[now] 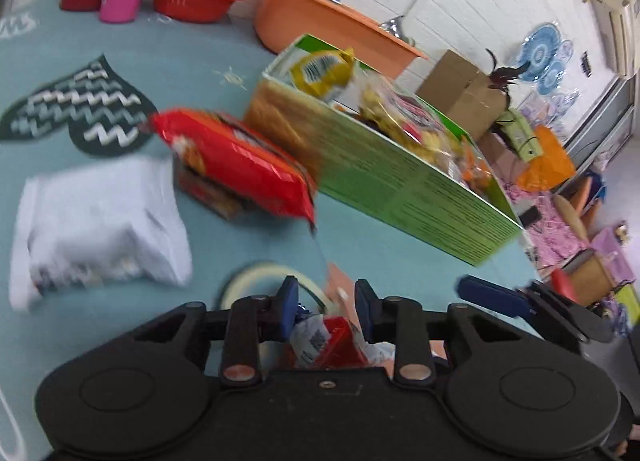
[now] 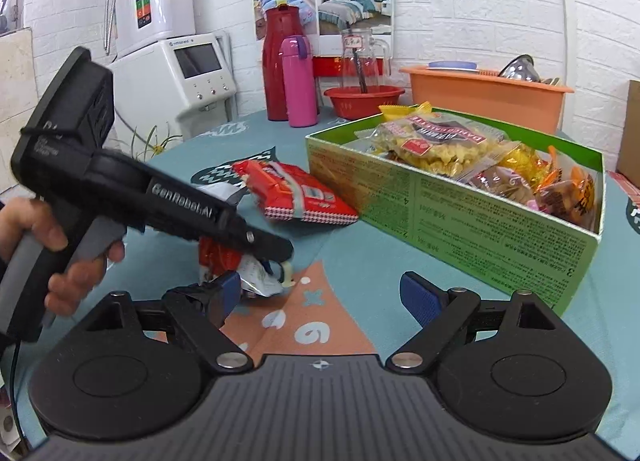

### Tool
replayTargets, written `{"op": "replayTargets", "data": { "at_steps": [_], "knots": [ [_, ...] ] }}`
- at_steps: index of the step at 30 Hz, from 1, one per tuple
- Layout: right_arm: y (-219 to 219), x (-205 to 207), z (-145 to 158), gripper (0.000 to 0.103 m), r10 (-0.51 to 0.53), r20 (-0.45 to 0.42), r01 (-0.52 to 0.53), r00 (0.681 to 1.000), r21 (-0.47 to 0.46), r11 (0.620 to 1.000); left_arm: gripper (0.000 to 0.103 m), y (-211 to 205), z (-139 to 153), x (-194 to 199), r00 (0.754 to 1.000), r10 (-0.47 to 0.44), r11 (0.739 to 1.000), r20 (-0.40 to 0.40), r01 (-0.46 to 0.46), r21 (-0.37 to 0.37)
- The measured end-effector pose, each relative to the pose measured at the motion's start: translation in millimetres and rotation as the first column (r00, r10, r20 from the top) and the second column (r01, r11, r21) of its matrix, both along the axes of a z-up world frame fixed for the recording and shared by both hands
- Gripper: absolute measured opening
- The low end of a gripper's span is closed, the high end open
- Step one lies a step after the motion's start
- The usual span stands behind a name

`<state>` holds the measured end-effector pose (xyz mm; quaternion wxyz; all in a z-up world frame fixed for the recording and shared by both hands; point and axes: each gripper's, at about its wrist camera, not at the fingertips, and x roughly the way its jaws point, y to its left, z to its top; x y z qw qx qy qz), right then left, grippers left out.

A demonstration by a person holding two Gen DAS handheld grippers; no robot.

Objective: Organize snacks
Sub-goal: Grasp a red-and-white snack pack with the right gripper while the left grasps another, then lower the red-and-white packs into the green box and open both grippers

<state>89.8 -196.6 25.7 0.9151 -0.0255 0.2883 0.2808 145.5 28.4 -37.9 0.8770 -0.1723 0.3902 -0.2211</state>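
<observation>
My left gripper (image 1: 326,295) is shut on a small red and white snack packet (image 1: 326,341), which fills the gap between the blue pads. In the right wrist view a hand holds that gripper (image 2: 276,259) low over the same packet (image 2: 248,273) on the teal tablecloth. My right gripper (image 2: 324,297) stands open just behind it with nothing between its fingers. An open green box (image 2: 460,221) (image 1: 400,185) holds several snack bags. Left of the box, a red snack bag (image 1: 248,165) (image 2: 296,193) rests on a brown packet (image 1: 212,197), and a white bag (image 1: 100,221) is further left.
A cream tape roll (image 1: 256,277) lies under the left gripper. At the back stand an orange basin (image 2: 488,97), a red basin (image 2: 364,99), a glass jug (image 2: 360,57), a pink bottle (image 2: 298,81) and a red flask (image 2: 278,65). A white appliance (image 2: 172,73) stands beyond the table's left edge.
</observation>
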Motion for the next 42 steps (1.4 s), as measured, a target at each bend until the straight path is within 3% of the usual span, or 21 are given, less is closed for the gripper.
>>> {"op": "replayTargets", "data": {
  "at_steps": [1, 2, 4, 10, 13, 16, 17, 18, 19, 20, 22, 30, 35, 42],
  "knots": [
    [1.0, -1.0, -1.0, 0.103, 0.012, -0.008, -0.012, 1.000, -0.002, 1.000, 0.060, 2.5, -0.8, -8.3, 1.000, 0.012, 1.000, -0.001, -0.012, -0.024],
    [2.0, -2.3, -2.0, 0.103, 0.024, -0.016, -0.024, 1.000, -0.004, 1.000, 0.089, 6.3, -0.8, -15.6, 1.000, 0.025, 0.998, -0.009, -0.025, -0.053],
    [4.3, -5.4, -3.8, 0.103, 0.060, -0.033, -0.060, 0.998, 0.001, 0.998, 0.103, 16.6, 1.7, -32.8, 0.998, 0.068, 0.990, -0.003, -0.068, -0.124],
    [19.7, -9.8, -3.4, 0.103, 0.157, -0.068, -0.156, 0.985, 0.017, 0.988, 0.103, 29.9, 9.1, -69.9, 0.995, 0.094, 0.982, 0.034, -0.088, -0.166],
    [26.3, -15.7, -1.9, 0.103, 0.215, -0.071, -0.213, 0.974, 0.041, 0.976, 0.103, 24.6, 6.4, -72.7, 0.995, 0.087, 0.987, 0.044, -0.081, -0.139],
    [36.3, -18.7, -5.3, 0.103, 0.233, -0.073, -0.234, 0.970, 0.001, 0.972, 0.102, 18.3, -2.0, -67.9, 0.996, 0.081, 0.991, 0.040, -0.076, -0.109],
    [39.3, -18.5, -7.4, 0.103, 0.234, -0.081, -0.236, 0.969, -0.016, 0.972, 0.091, 16.4, -4.3, -65.3, 0.996, 0.079, 0.992, 0.041, -0.074, -0.104],
    [41.1, -18.3, -9.7, 0.097, 0.233, -0.090, -0.236, 0.968, -0.025, 0.971, 0.085, 15.5, -6.0, -64.0, 0.996, 0.075, 0.992, 0.050, -0.070, -0.103],
    [42.5, -17.5, -11.7, 0.080, 0.229, -0.097, -0.233, 0.969, -0.031, 0.972, 0.079, 14.8, -7.2, -62.4, 0.996, 0.074, 0.992, 0.048, -0.069, -0.101],
    [42.6, -18.4, -11.8, 0.071, 0.219, -0.076, -0.223, 0.973, -0.044, 0.974, 0.074, 14.5, -7.7, -61.7, 0.996, 0.075, 0.993, 0.045, -0.070, -0.097],
    [41.7, -19.2, -10.7, 0.068, 0.219, -0.074, -0.222, 0.973, -0.047, 0.974, 0.065, 11.7, -5.2, -61.8, 0.996, 0.070, 0.993, 0.056, -0.065, -0.095],
    [19.9, -22.1, 8.3, 0.065, 0.150, 0.011, -0.149, 0.989, -0.023, 0.989, 0.064, -13.8, 24.7, -49.1, 0.990, 0.017, 0.996, 0.139, -0.004, -0.094],
    [-6.6, -16.6, 28.6, 0.065, 0.060, 0.104, -0.060, 0.993, 0.001, 0.998, 0.064, -48.1, 52.8, -30.4, 0.973, -0.055, 0.995, 0.223, 0.071, -0.066],
    [-42.4, 4.7, 45.0, 0.065, -0.072, 0.180, 0.066, 0.981, 0.036, 0.997, 0.064, -97.1, 73.4, 7.5, 0.950, -0.140, 0.985, 0.280, 0.162, -0.056]
  ]
}}
